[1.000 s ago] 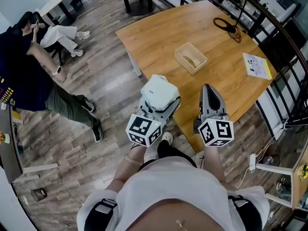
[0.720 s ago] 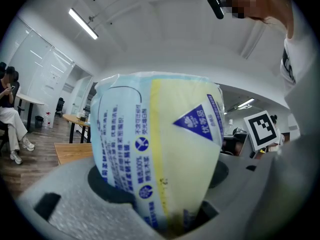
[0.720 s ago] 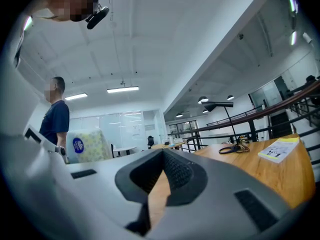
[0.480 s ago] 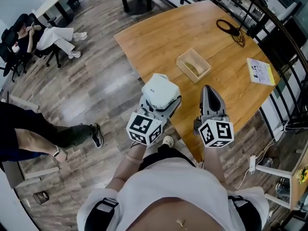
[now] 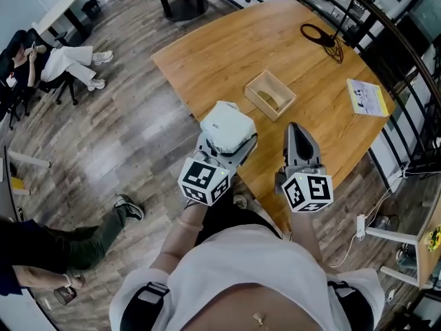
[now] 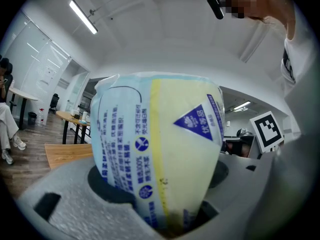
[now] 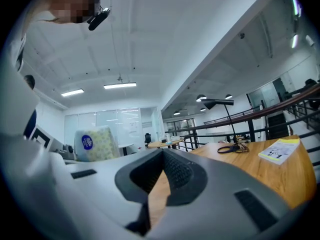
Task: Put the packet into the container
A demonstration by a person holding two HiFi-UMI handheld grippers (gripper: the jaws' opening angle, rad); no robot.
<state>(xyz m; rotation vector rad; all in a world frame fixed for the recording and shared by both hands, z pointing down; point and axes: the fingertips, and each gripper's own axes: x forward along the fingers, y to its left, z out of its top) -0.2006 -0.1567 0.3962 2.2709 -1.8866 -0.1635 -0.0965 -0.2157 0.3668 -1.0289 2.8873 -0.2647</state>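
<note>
A puffy white packet (image 5: 227,128) sits between the jaws of my left gripper (image 5: 226,138), held over the floor just off the table's near corner. In the left gripper view the packet (image 6: 155,149) is pale blue and yellow with a blue triangle, and it fills the left gripper (image 6: 161,196), whose jaws press its sides. The container (image 5: 270,95), a small open wooden box, stands on the wooden table (image 5: 227,47) ahead and to the right. My right gripper (image 5: 298,138) hangs over the table's edge with its tips together and nothing in them. In its own view the right gripper (image 7: 163,156) sees the packet (image 7: 97,143) to its left.
A yellow booklet (image 5: 367,96) lies at the table's right side and a coiled black cable (image 5: 320,34) at its far end. A railing (image 5: 406,67) runs behind the table. One person sits at far left (image 5: 48,64); another's leg (image 5: 89,233) is at lower left.
The table and container have slid slightly down and left in the head view. The person in dark clothes has walked from upper left to lower left. Both grippers keep their grip and pose.
</note>
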